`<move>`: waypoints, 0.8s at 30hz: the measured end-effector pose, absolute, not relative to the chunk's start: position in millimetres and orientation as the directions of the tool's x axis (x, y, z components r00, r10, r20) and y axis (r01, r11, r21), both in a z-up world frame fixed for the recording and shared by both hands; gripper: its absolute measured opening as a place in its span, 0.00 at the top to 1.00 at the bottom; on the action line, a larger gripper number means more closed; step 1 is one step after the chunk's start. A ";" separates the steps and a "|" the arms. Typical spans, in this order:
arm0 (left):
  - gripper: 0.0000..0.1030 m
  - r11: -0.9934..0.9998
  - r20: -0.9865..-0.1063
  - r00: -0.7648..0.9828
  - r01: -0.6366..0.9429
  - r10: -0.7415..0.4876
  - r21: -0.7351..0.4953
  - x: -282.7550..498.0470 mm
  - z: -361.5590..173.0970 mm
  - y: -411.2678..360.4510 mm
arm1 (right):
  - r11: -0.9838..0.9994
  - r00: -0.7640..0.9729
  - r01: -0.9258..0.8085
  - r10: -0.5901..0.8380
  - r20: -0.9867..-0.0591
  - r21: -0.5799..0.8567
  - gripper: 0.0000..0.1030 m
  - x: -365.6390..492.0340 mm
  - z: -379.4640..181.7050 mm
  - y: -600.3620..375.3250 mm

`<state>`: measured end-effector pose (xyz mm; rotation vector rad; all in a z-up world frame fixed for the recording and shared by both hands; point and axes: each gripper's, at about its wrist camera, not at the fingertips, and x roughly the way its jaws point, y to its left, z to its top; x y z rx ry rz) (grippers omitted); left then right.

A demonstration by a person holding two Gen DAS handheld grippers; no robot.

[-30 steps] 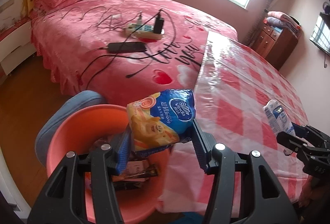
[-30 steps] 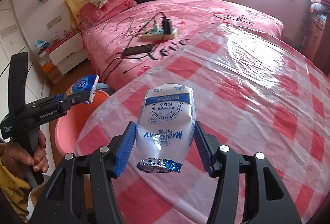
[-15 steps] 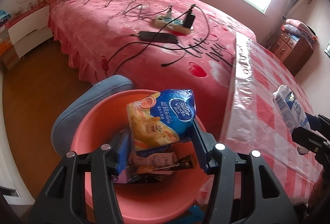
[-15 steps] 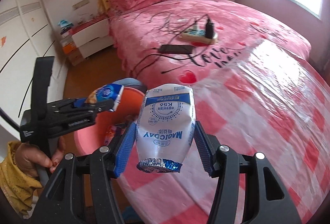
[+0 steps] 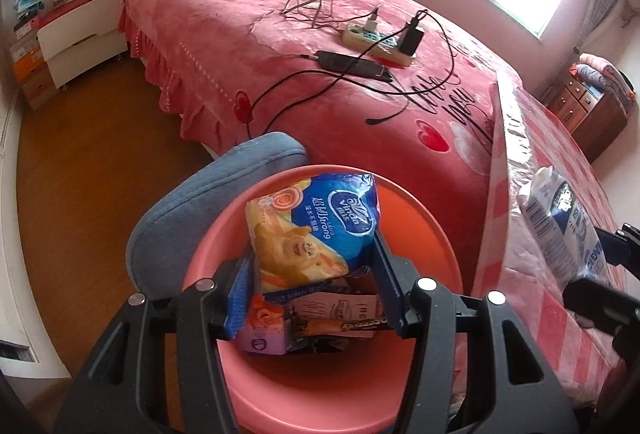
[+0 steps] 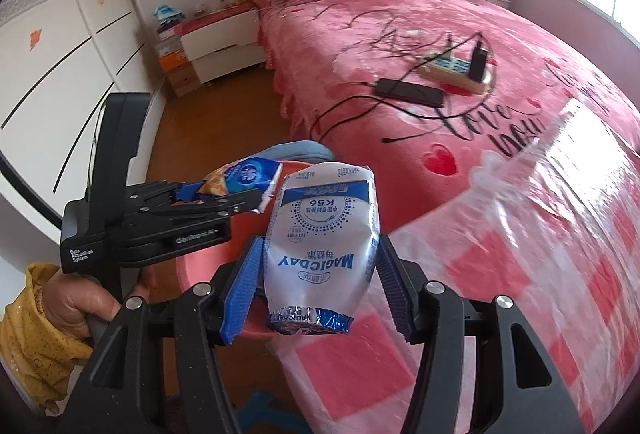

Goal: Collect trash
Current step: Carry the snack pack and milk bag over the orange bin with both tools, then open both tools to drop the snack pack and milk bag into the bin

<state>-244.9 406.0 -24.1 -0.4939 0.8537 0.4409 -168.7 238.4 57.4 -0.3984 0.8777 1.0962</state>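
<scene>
The left gripper is clamped on a blue and yellow tissue packet, its blue pads pressed against the packet's two sides, and holds it above a pink plastic basin that serves as the trash bin. Inside the basin lie other wrappers, among them a purple one and a dark bar-shaped one. The basin sits on a grey-blue chair just beside a table with a pink checked cloth. The right gripper is closed on a crumpled white and blue milk pouch, held upright over the table edge near the basin's rim. From the right wrist view the left gripper and its packet show just left of the pouch. Behind is a pink bed carrying a power strip and cables
</scene>
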 end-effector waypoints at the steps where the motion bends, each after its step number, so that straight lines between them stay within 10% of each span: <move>1: 0.47 0.799 -0.796 0.581 -0.554 0.170 -0.234 -245.2 -25.4 407.9 | 0.425 0.170 -0.896 0.600 -0.781 0.131 0.44 -169.7 55.8 241.6; 24: 0.18 0.756 -0.823 0.540 -0.610 0.177 -0.238 -248.0 -45.5 424.5 | 0.500 0.183 -0.830 0.662 -0.727 0.246 0.19 -148.9 56.6 227.3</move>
